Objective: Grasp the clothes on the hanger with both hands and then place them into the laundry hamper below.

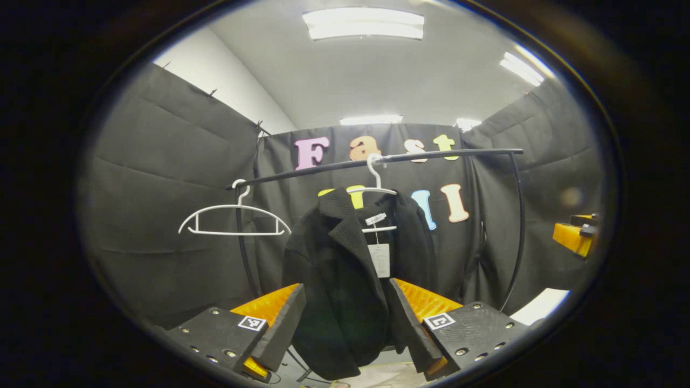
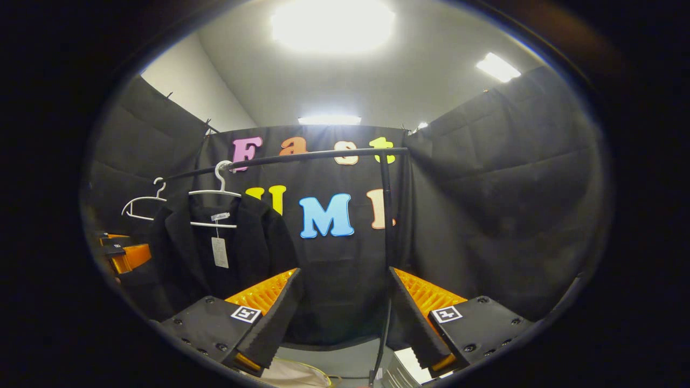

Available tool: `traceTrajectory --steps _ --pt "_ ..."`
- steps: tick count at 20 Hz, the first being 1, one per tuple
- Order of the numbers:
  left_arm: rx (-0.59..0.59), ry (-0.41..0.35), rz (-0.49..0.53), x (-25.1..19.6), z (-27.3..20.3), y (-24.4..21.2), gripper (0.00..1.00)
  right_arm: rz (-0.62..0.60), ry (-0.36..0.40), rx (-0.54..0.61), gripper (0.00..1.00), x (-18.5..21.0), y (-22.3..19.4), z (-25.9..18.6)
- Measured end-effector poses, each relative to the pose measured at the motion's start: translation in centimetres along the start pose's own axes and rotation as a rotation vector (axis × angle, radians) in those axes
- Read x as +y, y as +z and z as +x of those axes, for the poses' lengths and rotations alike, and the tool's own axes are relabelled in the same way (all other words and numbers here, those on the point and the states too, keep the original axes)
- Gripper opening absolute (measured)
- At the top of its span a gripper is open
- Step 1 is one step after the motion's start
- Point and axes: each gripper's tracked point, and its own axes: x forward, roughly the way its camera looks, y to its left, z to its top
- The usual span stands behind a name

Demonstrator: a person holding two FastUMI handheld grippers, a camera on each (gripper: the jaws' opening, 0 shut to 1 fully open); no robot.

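1. In the left gripper view, an empty white hanger (image 1: 232, 218) is seen up and to the left of the jaws, hooked on the black rail (image 1: 377, 160).
2. The left gripper (image 1: 345, 318) is held with its jaws wide apart; nothing is gripped.
3. The black jacket (image 1: 350, 280) is seen straight ahead, between the two jaws and beyond them, apart from both. It hangs on a second white hanger (image 1: 374, 188), and a white tag (image 1: 380, 260) dangles at its open front.
4. Far to the right of those jaws, an orange part of the other gripper (image 1: 577, 234) is seen at the edge.
5. In the right gripper view, the left gripper is seen far left of the jaws, just beside the jacket (image 2: 215, 253).
6. The jacket hangs up and to the left of the jaws, well apart from them, under the rail (image 2: 291, 157).
7. The right gripper (image 2: 345, 318) is held with its jaws wide apart, holding nothing; the rail's upright post (image 2: 386, 215) stands above the right jaw.
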Motion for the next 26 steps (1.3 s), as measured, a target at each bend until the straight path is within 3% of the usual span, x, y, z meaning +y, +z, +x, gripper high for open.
traceTrajectory --steps 11,26 --pt "-0.009 0.008 0.003 0.0 4.9 1.5 0.9 0.036 0.184 -0.018 0.97 8.6 0.7 6.3" --pt "0.036 0.116 -0.004 -1.8 14.0 0.4 0.9 0.07 0.466 0.042 0.99 18.3 -1.4 17.8"
